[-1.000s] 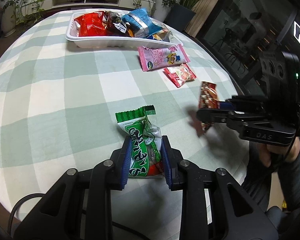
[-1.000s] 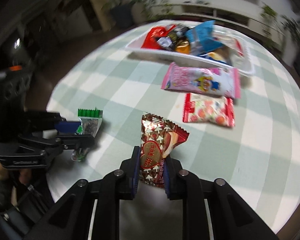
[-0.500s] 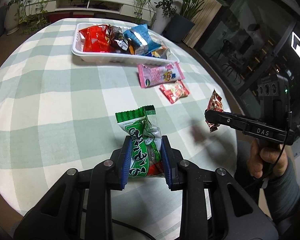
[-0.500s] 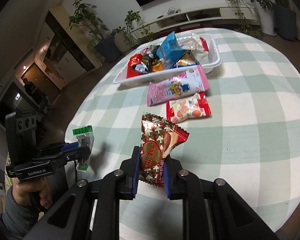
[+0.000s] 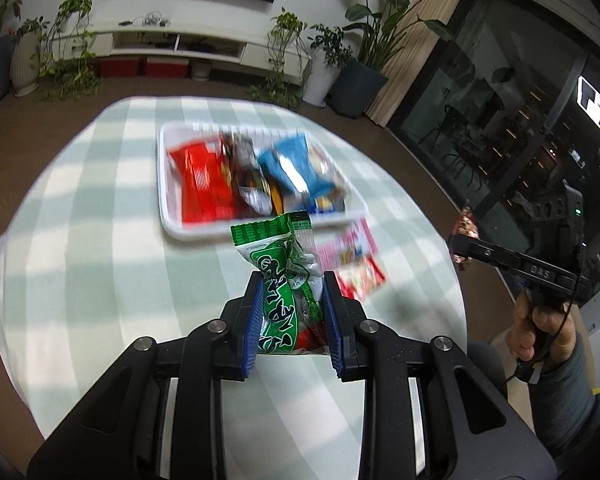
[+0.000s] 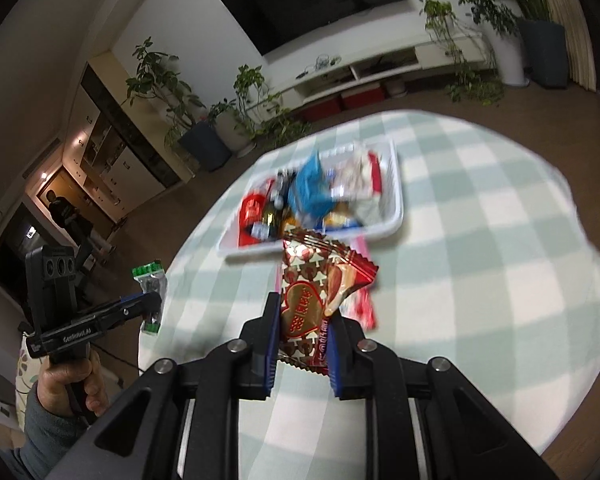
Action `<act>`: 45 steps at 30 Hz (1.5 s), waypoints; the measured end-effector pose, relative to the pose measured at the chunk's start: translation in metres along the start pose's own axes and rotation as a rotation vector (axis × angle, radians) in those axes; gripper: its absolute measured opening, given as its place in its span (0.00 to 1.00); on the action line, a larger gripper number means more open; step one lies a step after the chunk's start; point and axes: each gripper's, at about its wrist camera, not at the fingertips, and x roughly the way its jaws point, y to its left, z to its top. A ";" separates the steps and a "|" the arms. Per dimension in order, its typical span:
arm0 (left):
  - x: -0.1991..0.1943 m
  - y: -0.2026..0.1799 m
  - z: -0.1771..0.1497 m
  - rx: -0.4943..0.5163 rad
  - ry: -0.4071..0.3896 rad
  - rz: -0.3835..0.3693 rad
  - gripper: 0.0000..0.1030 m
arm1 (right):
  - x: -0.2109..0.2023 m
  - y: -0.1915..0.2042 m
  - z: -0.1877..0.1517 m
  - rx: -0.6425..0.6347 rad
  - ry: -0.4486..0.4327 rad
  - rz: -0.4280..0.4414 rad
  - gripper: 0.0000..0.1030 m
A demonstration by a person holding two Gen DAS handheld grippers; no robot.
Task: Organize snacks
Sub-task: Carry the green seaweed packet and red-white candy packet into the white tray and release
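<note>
Both tongs risen off table; green packet (image 5: 281,280) clamped in left tongs (image 5: 290,312).

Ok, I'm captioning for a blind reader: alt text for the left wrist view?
The left tool is shut on a green snack packet, held above a checked tablecloth. Beyond it sits a white tray full of snacks; at right, the right tool holds a red-brown packet.
</note>
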 end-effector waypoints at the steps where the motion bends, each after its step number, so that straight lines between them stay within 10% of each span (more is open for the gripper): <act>1: 0.002 0.002 0.012 0.003 -0.007 0.003 0.25 | -0.001 0.002 0.009 -0.011 -0.010 -0.005 0.21; 16: 0.090 0.024 0.133 0.049 0.038 0.073 0.25 | 0.100 0.028 0.122 -0.147 0.083 -0.078 0.21; 27: 0.152 0.043 0.130 0.079 0.113 0.135 0.25 | 0.184 -0.003 0.132 -0.178 0.254 -0.213 0.21; 45: 0.171 0.044 0.118 0.096 0.122 0.170 0.44 | 0.197 -0.002 0.129 -0.204 0.238 -0.242 0.32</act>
